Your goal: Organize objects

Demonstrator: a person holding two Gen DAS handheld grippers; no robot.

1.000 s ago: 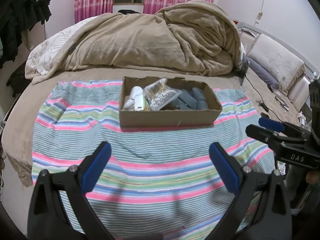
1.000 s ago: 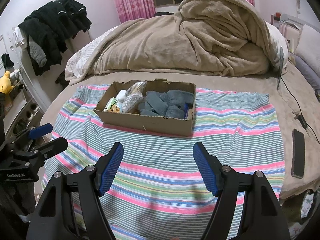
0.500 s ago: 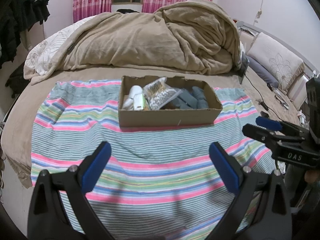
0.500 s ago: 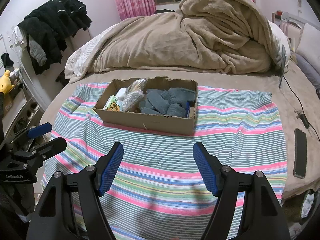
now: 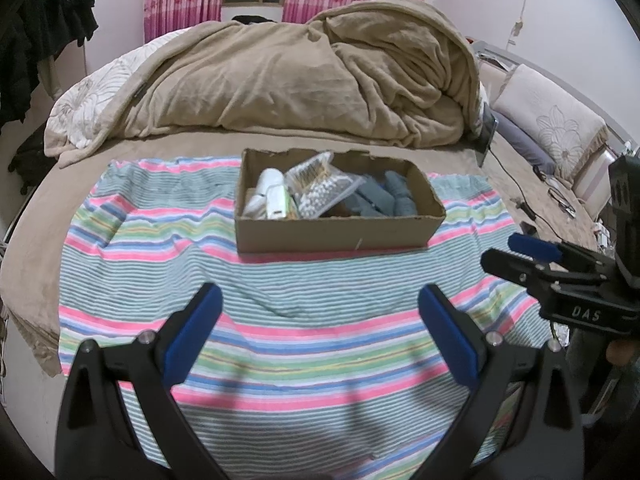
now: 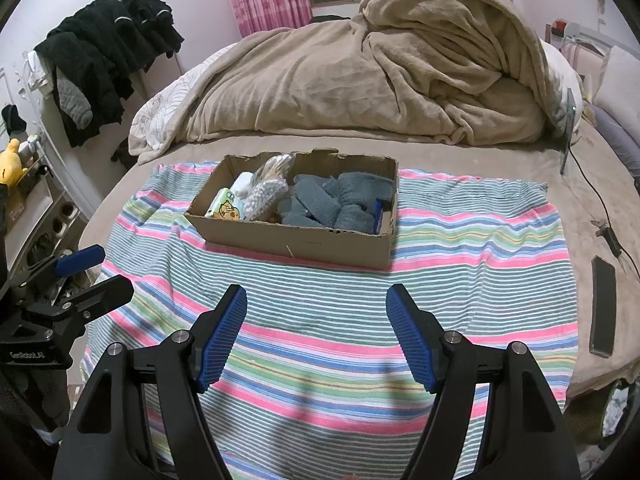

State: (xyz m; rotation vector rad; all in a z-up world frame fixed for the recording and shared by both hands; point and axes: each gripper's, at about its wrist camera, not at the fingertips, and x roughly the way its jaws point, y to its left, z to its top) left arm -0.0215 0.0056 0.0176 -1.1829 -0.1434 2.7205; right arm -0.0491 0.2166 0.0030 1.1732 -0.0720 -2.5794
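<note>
Both the left gripper [image 5: 320, 320] and right gripper [image 6: 316, 320] hang wide apart, empty, over the striped towel [image 6: 460, 248]; reach squarely down into the cardboard box [image 6: 304, 240], I'd say.

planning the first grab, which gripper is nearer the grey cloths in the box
Right, marginally. The grey cloths fill the box's right half, straight ahead of the right gripper; from the left gripper they sit ahead and rightward.

The left claw [image 5: 320, 336] hangs with its blue pads [image 5: 192, 336] spread wide, nothing between them, tilted forward and downward. The right claw [image 6: 316, 332] sits beside it at a like tilt, its jaws also parted and empty. Part of a finger [image 5: 618, 354] shows under the right claw's body.
</note>
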